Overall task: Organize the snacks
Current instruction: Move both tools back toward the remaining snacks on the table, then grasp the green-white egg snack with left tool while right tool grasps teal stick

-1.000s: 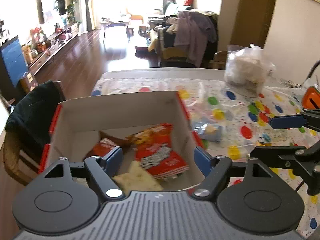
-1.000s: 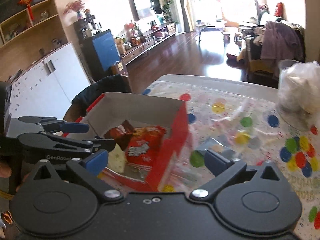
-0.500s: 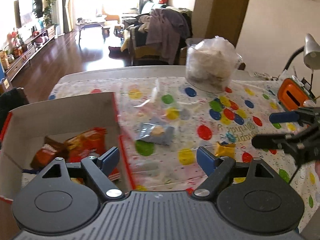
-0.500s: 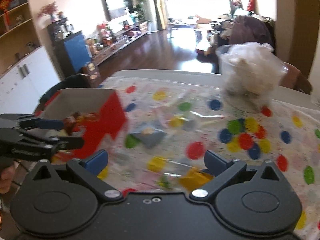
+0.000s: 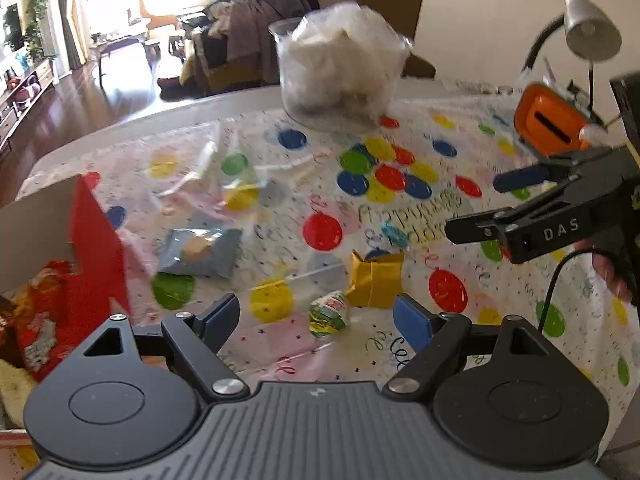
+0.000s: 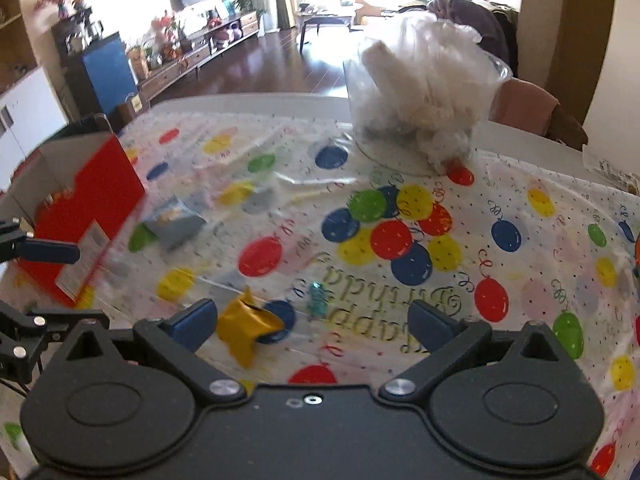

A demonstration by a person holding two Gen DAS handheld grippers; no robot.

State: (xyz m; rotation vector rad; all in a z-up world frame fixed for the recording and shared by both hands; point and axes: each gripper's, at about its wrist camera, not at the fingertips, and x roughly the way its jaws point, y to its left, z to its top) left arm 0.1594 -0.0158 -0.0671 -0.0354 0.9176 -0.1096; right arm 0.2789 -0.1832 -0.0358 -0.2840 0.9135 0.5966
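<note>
The left gripper (image 5: pixel 316 316), jaws apart, hovers above a balloon-print tablecloth (image 5: pixel 400 208) over a small green-wrapped candy (image 5: pixel 329 314), with a gold wrapper (image 5: pixel 376 280) just beyond, a grey snack packet (image 5: pixel 200 250) and a red box (image 5: pixel 96 248) to the left.

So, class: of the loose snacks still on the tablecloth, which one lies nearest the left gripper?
The small green-and-clear wrapped candy, lying between the left gripper fingers. The gold packet sits just beyond; the grey packet lies farther left.
</note>
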